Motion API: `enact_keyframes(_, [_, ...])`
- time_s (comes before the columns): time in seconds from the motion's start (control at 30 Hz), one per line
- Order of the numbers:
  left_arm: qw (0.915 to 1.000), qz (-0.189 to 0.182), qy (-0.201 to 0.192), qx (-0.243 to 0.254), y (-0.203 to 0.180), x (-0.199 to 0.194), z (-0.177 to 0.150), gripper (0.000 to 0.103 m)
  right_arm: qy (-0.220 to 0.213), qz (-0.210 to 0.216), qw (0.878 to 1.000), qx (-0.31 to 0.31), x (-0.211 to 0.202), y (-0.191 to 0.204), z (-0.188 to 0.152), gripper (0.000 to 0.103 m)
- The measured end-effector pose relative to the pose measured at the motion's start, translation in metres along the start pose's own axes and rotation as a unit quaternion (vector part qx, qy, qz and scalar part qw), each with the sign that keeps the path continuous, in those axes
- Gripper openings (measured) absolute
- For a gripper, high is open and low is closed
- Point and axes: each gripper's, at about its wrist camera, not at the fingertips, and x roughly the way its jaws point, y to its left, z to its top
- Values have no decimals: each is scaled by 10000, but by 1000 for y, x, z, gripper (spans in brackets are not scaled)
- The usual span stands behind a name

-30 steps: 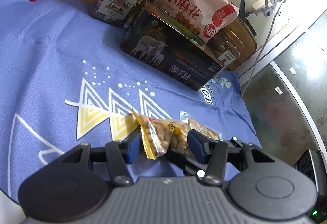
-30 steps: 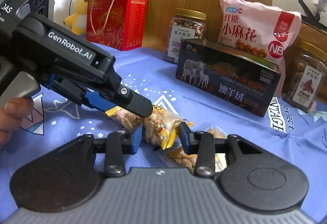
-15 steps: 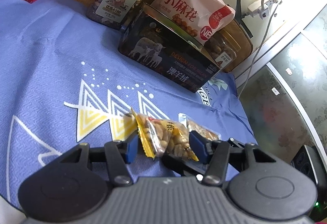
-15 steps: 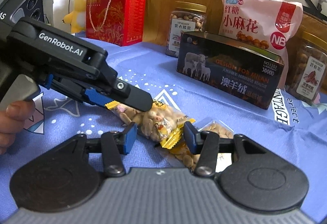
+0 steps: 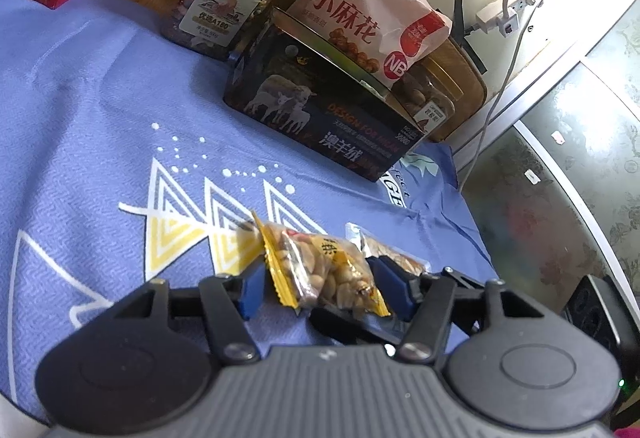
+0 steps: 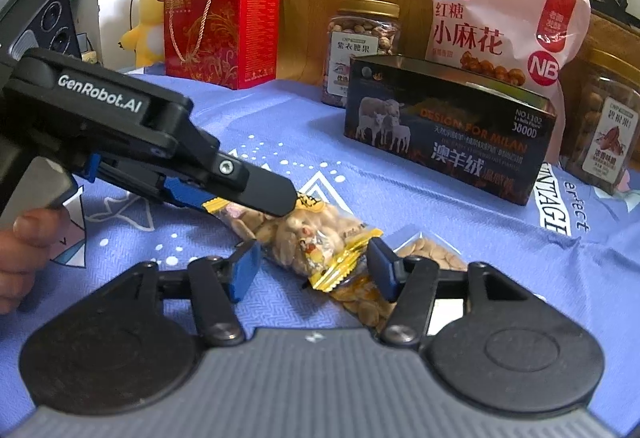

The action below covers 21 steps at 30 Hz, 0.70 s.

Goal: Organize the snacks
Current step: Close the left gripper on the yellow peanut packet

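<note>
A clear peanut packet with yellow ends [image 6: 308,242] lies on the blue cloth [image 6: 400,198], and both grippers reach in around it from opposite sides. My left gripper [image 5: 320,288] straddles the peanut packet [image 5: 324,270]; its jaws are opening and the pads stand off the wrapper. My right gripper [image 6: 314,270] also has the packet between its blue pads, jaws opening, with a small gap on each side. One of the left gripper's fingers [image 6: 256,186] lies over the packet's far end. A second clear nut packet [image 6: 424,254] lies just beside it.
An open dark box printed with sheep [image 6: 448,134] stands behind the packets, with a pink snack bag [image 6: 504,30] leaning behind it. Nut jars [image 6: 364,42] [image 6: 604,134] flank the box. A red gift box [image 6: 220,30] and plush toys sit at the far left.
Both grippers' jaws have spread wider around the peanut packet. Neither hand has shifted, and the packet stays in place on the cloth.
</note>
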Motion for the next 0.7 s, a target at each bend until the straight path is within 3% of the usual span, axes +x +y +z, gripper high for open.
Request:
enact_keyframes(0.13, [10000, -4, 1, 2, 0, 0, 0, 59, 87, 125, 9999, 21, 2, -1, 1, 83])
enact_keyframes(0.53, [10000, -85, 20, -26, 0, 0, 0, 64, 145, 274, 9994, -175, 3, 4, 0, 95])
enact_keyframes(0.7, [9999, -94, 23, -36, 1, 0, 0, 65, 137, 274, 9994, -183, 2, 4, -1, 95])
